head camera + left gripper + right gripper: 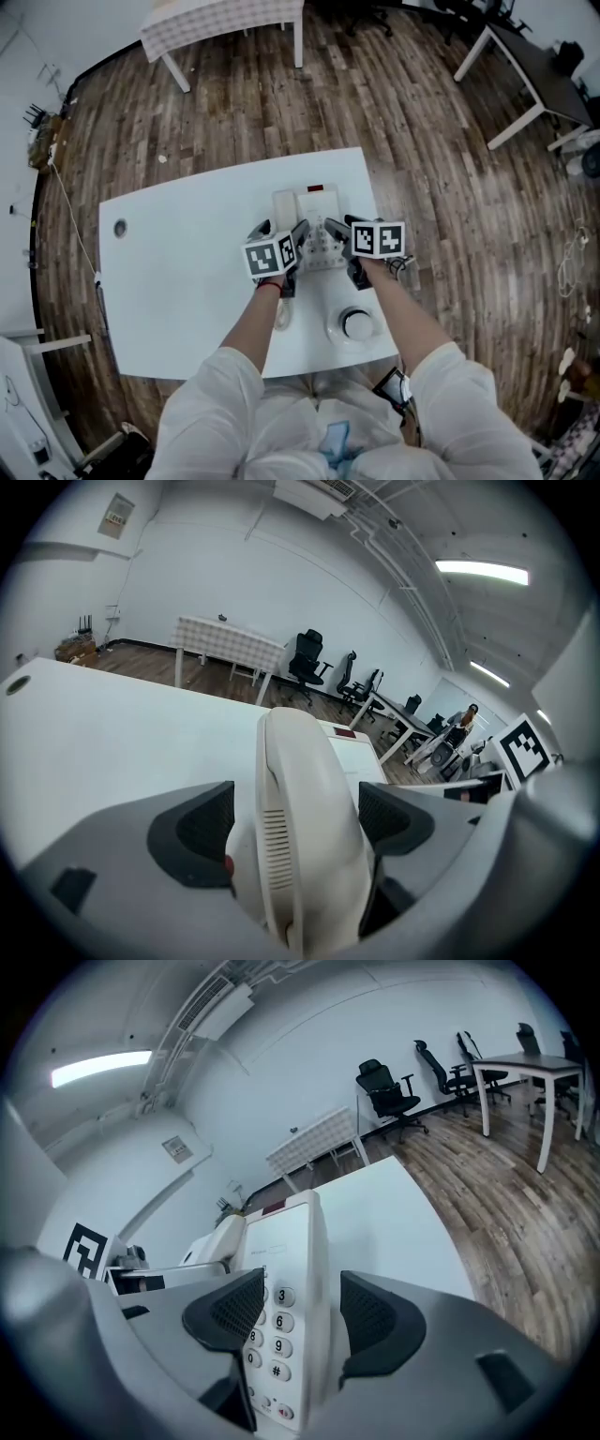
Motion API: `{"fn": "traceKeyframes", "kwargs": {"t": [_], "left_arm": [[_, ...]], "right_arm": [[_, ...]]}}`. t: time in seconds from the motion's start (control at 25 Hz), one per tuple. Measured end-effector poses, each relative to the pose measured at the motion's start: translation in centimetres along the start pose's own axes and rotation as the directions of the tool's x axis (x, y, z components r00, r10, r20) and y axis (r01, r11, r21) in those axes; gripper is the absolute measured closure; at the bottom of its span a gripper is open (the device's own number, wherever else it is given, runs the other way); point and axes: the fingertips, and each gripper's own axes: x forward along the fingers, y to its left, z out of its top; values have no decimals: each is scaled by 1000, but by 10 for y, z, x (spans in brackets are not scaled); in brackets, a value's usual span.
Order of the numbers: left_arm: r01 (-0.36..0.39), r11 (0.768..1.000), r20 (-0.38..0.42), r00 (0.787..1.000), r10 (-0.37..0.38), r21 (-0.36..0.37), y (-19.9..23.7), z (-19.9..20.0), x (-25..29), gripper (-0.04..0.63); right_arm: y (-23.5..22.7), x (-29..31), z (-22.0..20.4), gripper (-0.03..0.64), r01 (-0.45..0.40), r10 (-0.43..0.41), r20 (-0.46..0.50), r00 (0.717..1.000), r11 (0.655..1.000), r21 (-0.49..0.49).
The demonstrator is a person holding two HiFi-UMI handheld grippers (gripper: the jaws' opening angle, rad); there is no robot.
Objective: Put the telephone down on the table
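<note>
Head view gives me the white table (178,291) with the telephone (314,202) at its middle, toward the far edge. Both my forearms (248,323) reach forward, bare below white sleeves, converging on it. My left gripper (295,827) is clamped on the handset (300,789). My right gripper (298,1321) pinches the keypad edge of the base (281,1260).

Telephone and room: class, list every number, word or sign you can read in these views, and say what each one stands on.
"3", "6", "9", "#": keys on the telephone keypad.
"8", "0": keys left of those, partly hidden.
Small print above the keys: too small to read.
Wall notice: blurred, unreadable.
</note>
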Motion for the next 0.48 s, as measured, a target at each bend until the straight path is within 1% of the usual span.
{"fn": "traceKeyframes", "kwargs": {"t": [0.28,0.48], "left_arm": [[9,1000,15,1000,-10,17,-11,8,-19,190],[11,999,29,999,-13,43,-17,11,-39,192]], "right_arm": [[20,-16,10,348,-7,8,6,1000,994,-110],[39,-31,10,348,-21,25,23,999,989,-148]]}}
